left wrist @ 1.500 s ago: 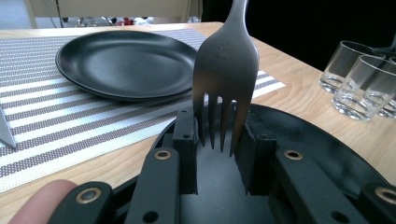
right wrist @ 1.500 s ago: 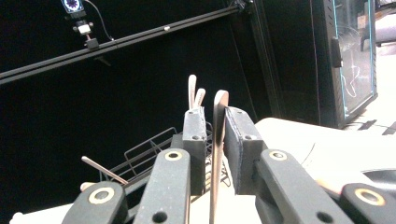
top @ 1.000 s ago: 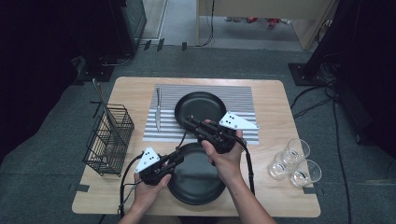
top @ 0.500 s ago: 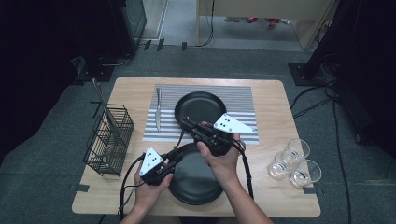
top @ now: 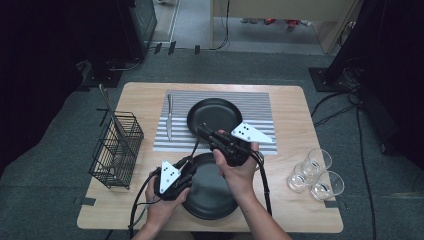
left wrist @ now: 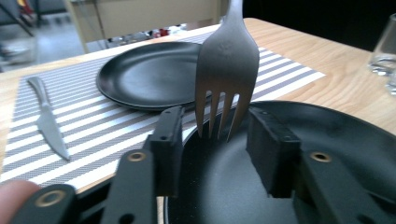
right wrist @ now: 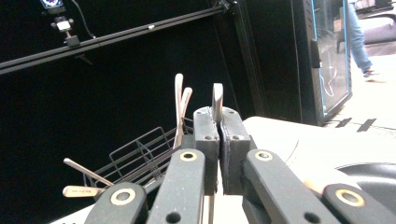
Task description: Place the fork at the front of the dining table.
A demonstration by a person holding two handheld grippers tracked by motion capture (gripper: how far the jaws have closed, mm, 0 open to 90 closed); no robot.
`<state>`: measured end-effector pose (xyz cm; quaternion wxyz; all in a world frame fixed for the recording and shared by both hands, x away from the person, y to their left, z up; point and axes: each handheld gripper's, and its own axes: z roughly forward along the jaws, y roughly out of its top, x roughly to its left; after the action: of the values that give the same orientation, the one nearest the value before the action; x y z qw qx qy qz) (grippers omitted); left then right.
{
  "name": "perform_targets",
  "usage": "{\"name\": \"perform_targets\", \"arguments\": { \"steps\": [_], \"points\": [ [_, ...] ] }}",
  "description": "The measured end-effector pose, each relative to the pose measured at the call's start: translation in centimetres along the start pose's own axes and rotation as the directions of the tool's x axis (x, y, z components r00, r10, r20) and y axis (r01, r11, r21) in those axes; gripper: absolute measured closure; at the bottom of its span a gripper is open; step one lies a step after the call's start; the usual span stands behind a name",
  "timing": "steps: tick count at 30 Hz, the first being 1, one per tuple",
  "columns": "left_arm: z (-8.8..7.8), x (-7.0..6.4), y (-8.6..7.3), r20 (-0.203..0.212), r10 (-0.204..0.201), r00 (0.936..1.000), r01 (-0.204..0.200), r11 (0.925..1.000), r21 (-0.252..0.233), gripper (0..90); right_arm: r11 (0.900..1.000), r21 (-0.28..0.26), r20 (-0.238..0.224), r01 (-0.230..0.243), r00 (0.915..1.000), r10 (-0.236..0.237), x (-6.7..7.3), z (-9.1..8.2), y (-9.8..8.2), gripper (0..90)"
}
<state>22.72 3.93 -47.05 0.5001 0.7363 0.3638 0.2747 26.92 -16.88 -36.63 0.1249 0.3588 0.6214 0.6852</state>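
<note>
My right gripper [top: 204, 132] is shut on the handle of a metal fork [left wrist: 227, 60], whose handle end sticks up above the closed pads [right wrist: 217, 100]. The fork hangs tines down between the jaws of my left gripper [left wrist: 217, 126]. Those jaws have just been opening and stand apart from the tines on both sides. In the high view the left gripper [top: 189, 165] sits at the left rim of the near black plate [top: 220, 200], with the right gripper just above and behind it.
A second black plate [top: 215, 112] and a knife [top: 169, 117] lie on the striped placemat [top: 260, 107]. A wire basket [top: 116, 150] with utensils stands at the table's left. Three glasses [top: 312, 175] stand at the right.
The left gripper's jaws stand wider around the fork's tines than before. The right hand has kept still with the fork.
</note>
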Motion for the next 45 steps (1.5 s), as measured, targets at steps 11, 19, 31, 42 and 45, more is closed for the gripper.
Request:
{"name": "perform_targets", "arguments": {
  "steps": [11, 19, 31, 42, 45],
  "points": [
    [0.4, -1.3, 0.4, -0.097, 0.004, 0.9953, -0.004, 1.0000, -0.006, 64.3, 0.999, -0.016, 0.050, -0.042, 0.9978, 0.042, 0.2, -0.2, -0.3, 88.3],
    [0.3, -0.8, 0.5, -0.062, -0.014, 0.9980, 0.014, 0.9999, -0.003, 70.8, 0.997, -0.028, 0.053, -0.070, 0.9960, 0.071, -0.2, -0.4, -0.4, 87.7],
    [0.3, 1.3, 0.2, 0.212, -0.103, 0.9717, 0.102, 0.9947, 0.016, 72.1, 0.999, -0.036, -0.042, -0.033, 0.9986, 0.032, -0.7, -0.9, -0.2, 81.7],
    [0.3, 2.5, 0.2, 0.314, -0.132, 0.9404, 0.127, 0.9913, 0.034, 73.4, 0.999, -0.026, -0.124, 0.024, 0.9919, -0.027, -1.3, -1.5, 0.0, 81.1],
    [0.2, 2.3, 0.3, 0.292, -0.119, 0.9491, 0.115, 0.9928, 0.031, 72.9, 0.999, -0.028, -0.105, 0.026, 0.9941, -0.029, -1.1, -1.5, 0.0, 81.8]
  ]
}}
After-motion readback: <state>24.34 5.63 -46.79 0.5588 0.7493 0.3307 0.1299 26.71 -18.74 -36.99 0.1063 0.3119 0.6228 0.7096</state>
